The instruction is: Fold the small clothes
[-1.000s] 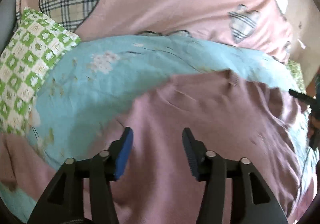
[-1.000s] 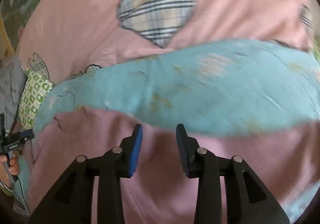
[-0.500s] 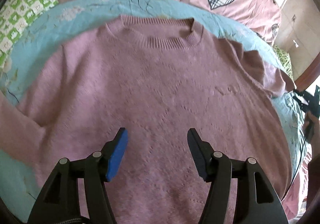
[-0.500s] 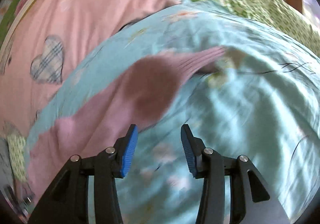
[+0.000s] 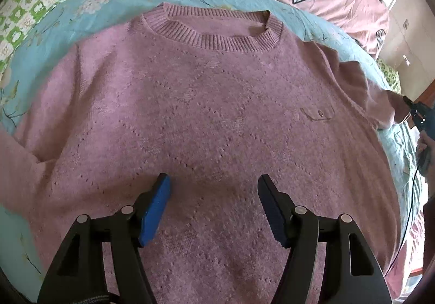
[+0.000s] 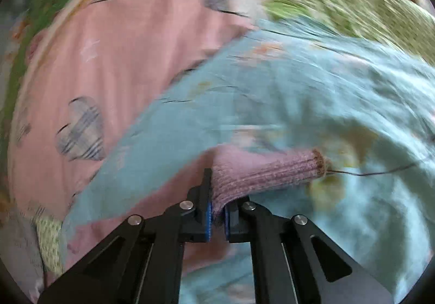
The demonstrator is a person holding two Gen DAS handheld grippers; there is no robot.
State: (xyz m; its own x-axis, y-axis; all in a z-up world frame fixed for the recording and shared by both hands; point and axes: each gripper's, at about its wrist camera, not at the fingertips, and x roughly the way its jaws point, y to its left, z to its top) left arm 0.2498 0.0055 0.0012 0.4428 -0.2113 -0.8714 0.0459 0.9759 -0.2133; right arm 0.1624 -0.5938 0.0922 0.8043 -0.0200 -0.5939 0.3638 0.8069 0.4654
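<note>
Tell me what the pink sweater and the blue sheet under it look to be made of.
Sweater: soft knitted yarn, likely wool or acrylic; ribbed collar, pointelle diamond holes, fuzzy matte surface. Blue sheet: thin woven fabric, probably cotton; smooth, matte, fine creases, printed flowers and twigs.

The left gripper (image 5: 213, 204) is a black two-finger tool: each finger (image 5: 274, 211) is a flat black plastic arm with a triangular cut-out near its base, round silver screw heads (image 5: 299, 210) at the joints, and a ribbed blue pad (image 5: 155, 211) on its inner face. The right gripper (image 6: 217, 218) is built the same way, with black arms, silver screw heads (image 6: 186, 205) and thin blue pads (image 6: 208, 218). At the right edge of the left wrist view, a thin black cable (image 5: 407, 208) hangs below the right gripper's black body.
</note>
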